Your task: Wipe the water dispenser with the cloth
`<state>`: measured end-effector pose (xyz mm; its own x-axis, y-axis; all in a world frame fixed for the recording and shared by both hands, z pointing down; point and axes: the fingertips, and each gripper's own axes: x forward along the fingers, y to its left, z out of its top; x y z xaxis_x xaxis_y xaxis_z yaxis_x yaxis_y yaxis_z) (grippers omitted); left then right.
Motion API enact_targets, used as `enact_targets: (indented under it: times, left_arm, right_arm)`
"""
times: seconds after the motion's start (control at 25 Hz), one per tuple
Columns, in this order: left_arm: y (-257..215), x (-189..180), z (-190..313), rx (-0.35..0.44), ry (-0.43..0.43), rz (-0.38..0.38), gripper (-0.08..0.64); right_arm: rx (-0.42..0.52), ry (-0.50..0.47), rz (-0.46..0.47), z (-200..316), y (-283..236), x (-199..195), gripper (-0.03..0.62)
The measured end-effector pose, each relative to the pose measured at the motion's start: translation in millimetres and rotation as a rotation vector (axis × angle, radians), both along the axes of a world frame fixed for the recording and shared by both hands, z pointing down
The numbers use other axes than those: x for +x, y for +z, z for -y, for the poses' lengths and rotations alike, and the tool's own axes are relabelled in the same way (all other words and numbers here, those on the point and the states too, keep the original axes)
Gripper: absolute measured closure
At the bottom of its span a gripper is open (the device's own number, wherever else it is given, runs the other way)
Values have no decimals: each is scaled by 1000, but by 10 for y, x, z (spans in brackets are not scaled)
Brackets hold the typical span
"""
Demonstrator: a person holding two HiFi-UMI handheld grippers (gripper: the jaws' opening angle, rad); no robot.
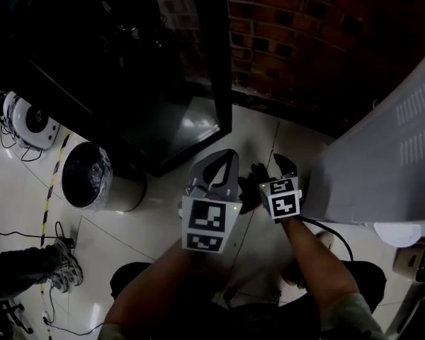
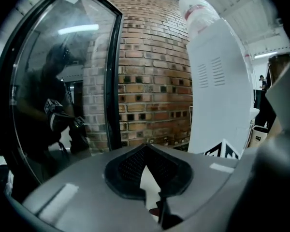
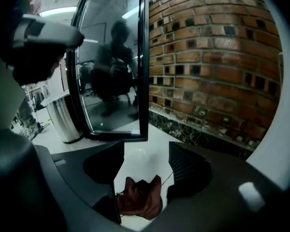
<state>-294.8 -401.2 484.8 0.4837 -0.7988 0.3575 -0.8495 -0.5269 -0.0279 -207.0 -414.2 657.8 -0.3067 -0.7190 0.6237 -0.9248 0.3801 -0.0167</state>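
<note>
Two grippers nearest: left gripper (image 1: 223, 163) jaws shut, nothing btwn, right gripper (image 3: 146, 151) jaws wide apart over the reddish cloth (image 3: 140, 197) lying unpinched on the white floor (image 1: 269, 137), w/ the water dispenser (image 1: 382, 154) just beyond at right, brick wall (image 1: 290, 41) behind.

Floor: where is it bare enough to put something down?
Bare white tile lies between the round silver bin and the left claw, and ahead between the black-framed glass panel and the white water dispenser. Crowded below the right claw, where the reddish-brown cloth lies.
</note>
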Motion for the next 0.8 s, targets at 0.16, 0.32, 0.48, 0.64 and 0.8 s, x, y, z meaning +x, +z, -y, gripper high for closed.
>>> enact_targets:
  times: [0.16, 0.32, 0.48, 0.64, 0.8]
  left_arm:
    - [-2, -8, 0, -24, -19, -34, 560]
    - [-126, 115, 55, -21, -24, -100, 560]
    - [-162, 107, 58, -20, -26, -115, 560]
    - [-128, 50, 86, -30, -53, -113, 560]
    - [-113, 1, 112, -36, -64, -102, 560]
  right_arm:
    - [-109, -47, -34, -124, 683, -123, 270]
    - [-232, -43, -87, -322, 1316, 10, 255]
    - [-315, -45, -103, -413, 1694, 80, 233]
    - [-337, -73, -90, -367, 1970, 68, 218]
    - [-379, -142, -115, -431, 2063, -94, 209]
